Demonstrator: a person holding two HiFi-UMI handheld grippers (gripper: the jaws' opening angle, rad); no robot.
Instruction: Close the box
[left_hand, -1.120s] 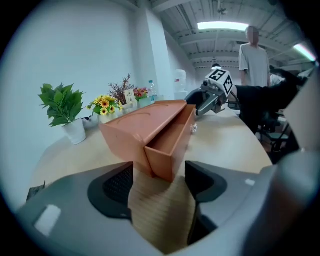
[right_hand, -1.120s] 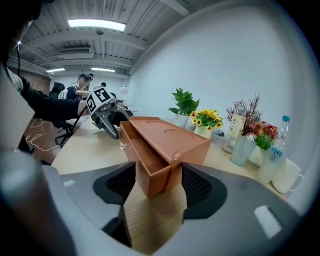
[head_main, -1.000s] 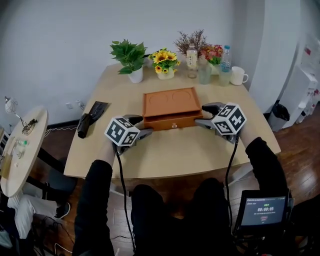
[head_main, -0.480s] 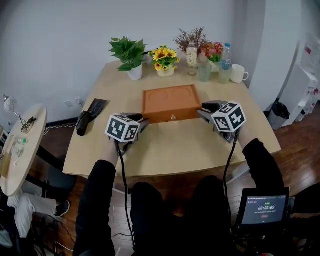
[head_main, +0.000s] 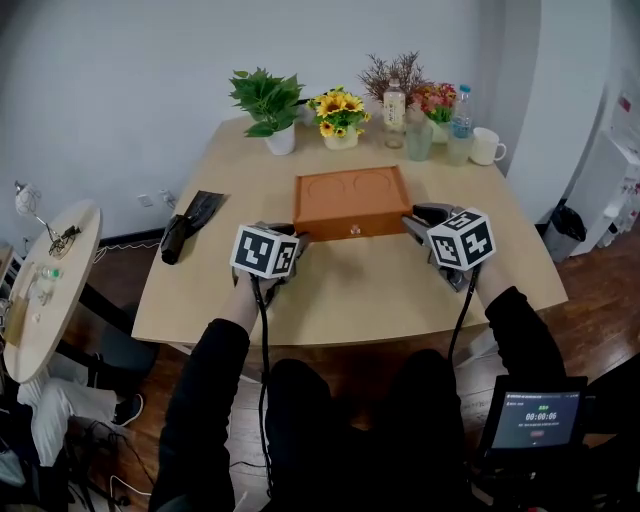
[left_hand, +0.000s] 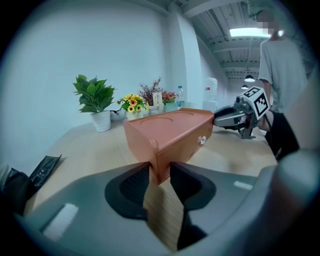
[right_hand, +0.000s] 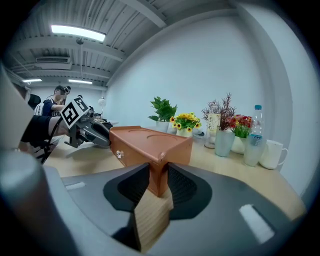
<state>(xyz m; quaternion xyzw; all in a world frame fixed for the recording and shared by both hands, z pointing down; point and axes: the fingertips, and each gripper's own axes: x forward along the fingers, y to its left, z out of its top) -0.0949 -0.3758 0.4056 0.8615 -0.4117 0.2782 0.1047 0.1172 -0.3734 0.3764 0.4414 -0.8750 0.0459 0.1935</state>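
A: Where's the box (head_main: 350, 200)?
B: Mid table (head_main: 345, 295), near side of the sunflower pot (head_main: 340, 120) & bottles. Drawer front sits flush w/ the body, knob (head_main: 354, 231) facing the person.
A: L gripper (left_hand: 160, 169)?
B: At the box's near-left corner. Jaws narrowed, pads pinching that corner's edge.
A: R gripper (right_hand: 158, 172)?
B: Near-right corner, same deal. Jaws closing, corner between the pads & touching both. Box flat on the table.

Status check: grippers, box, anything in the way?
Left gripper jaws clamped on box front-left corner. Right gripper jaws closing on front-right corner. Drawer flush. Nothing blocking.
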